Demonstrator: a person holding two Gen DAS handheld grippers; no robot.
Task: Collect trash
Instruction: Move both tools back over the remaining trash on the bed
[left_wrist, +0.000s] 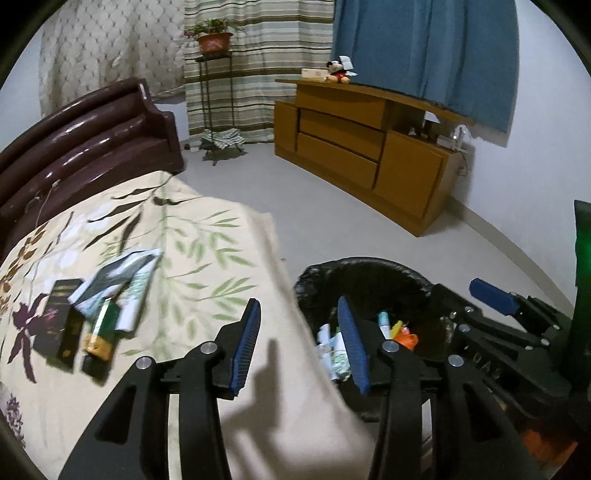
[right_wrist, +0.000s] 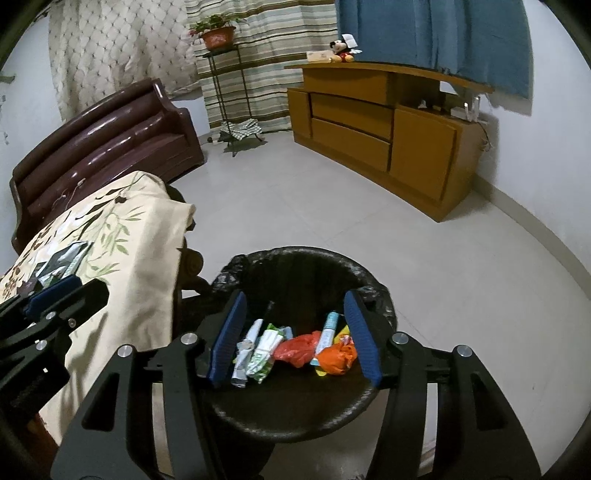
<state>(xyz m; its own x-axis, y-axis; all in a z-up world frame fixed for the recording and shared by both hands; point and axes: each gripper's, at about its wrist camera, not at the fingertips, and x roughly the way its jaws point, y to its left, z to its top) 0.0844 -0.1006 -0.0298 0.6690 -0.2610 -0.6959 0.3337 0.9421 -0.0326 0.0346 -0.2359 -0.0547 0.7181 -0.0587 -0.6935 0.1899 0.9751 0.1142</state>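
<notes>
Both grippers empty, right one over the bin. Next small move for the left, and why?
Probably swing the left gripper left toward the pile of boxes and wrappers on the bedspread. Its jaws are open and empty, and that pile is the only trash seen outside the bin. The right gripper hangs open over the bin with nothing in it, so it looks done there.

Your left gripper's finger (left_wrist: 352, 347) hid part of the bin (left_wrist: 369, 266) contents. Packages on the bedspread (left_wrist: 207, 266) were blurred, labels unreadable. Headboard (left_wrist: 74, 140) cut off at left.
</notes>
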